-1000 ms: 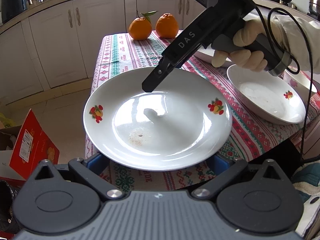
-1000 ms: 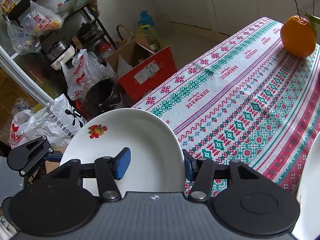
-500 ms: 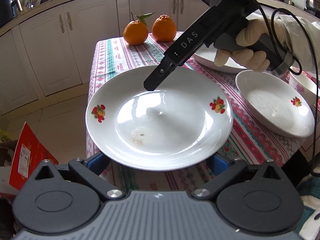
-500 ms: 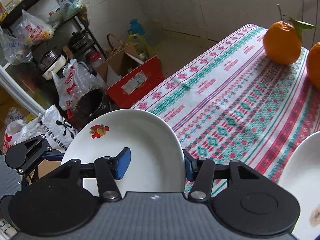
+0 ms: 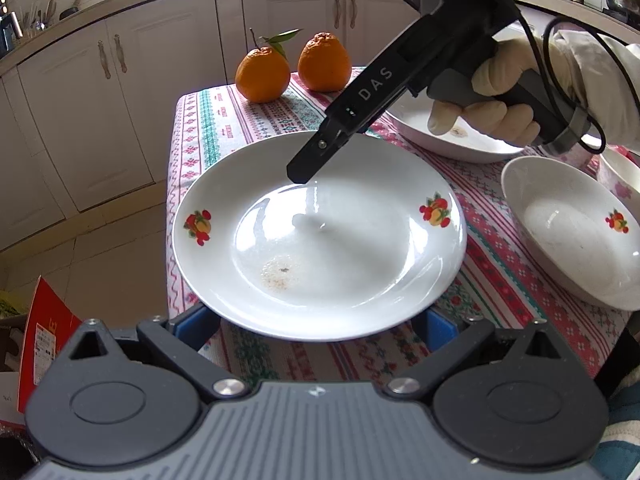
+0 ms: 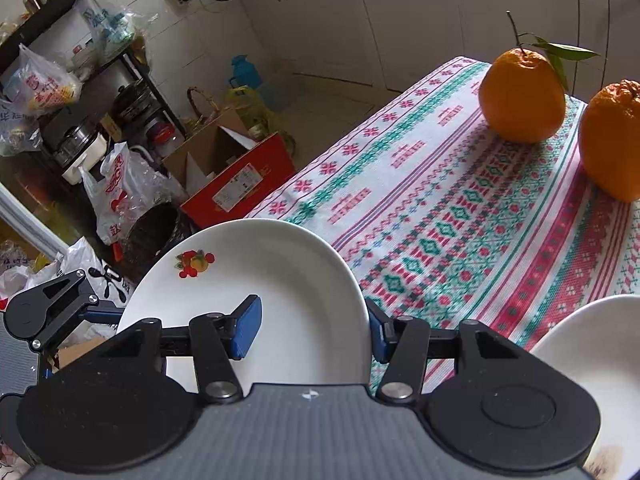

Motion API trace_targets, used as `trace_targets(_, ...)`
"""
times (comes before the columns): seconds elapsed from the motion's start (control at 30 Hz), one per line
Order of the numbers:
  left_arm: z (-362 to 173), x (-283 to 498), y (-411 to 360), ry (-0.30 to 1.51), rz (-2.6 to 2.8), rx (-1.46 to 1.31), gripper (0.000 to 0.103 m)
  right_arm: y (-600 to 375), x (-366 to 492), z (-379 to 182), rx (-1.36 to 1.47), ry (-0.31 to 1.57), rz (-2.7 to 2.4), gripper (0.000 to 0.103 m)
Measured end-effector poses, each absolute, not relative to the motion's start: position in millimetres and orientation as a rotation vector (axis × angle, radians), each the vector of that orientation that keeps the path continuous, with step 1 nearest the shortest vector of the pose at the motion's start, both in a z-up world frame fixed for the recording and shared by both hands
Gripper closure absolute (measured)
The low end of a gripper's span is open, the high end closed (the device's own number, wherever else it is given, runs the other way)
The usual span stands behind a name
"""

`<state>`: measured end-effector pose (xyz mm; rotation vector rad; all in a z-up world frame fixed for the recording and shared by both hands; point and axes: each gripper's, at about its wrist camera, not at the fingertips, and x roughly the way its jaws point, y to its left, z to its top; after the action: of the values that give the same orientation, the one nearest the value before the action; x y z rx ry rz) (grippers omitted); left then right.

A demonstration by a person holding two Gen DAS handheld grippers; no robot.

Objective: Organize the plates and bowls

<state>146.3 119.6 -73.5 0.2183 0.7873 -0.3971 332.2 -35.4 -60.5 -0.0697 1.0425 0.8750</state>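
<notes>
- Plate [image 5: 320,240] hangs level over the desk's [image 6: 440,208] near-left corner.
- Right gripper [image 6: 314,330] jaws pinch its rim; left gripper [image 5: 318,326] jaws straddle the opposite edge, spread wide, contact unclear.
- Advice: keep both hands level, travelling together, toward the bowl [image 5: 576,232] beside it.

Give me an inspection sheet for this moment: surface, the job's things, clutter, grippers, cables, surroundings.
Surface: table under a patterned tablecloth.
Job's things: white plate with fruit decals, crumbs near its centre; fruit-decal bowl and another white dish on the cloth to its right.
Clutter: two oranges at the table's far end.
Grippers: right gripper shut on the plate's rim; left gripper spans the plate's near edge, contact hidden.
Cables: black cable looping by the gloved hand.
Surroundings: cabinets, red box, plastic bags on the floor.
</notes>
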Motion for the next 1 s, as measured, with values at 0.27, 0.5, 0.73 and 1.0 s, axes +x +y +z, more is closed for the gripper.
trace_targets(0.27, -73.5, 146.6, 120.0, 0.782, -0.394, 0.237, 0.002, -37.4, 342.8, -64.2, -0.049, 1.043, 0.856, 0.043)
trace_targets(0.5, -72.4, 149.5, 121.7, 0.785, -0.390, 0.238, 0.002, -33.6, 344.7, -63.7, -0.059, 1.031, 0.850, 0.043)
trace_targets(0.73, -71.0, 143.9, 121.8, 0.772, -0.383, 0.240, 0.002, -34.2, 342.1, -58.4, -0.038, 1.029, 0.870, 0.013)
trace_targets(1.0, -61.5, 120.3, 126.9, 0.770, -0.360, 0.227, 0.001, -51.2, 309.2, -26.5, -0.074, 0.953, 0.843, 0.004)
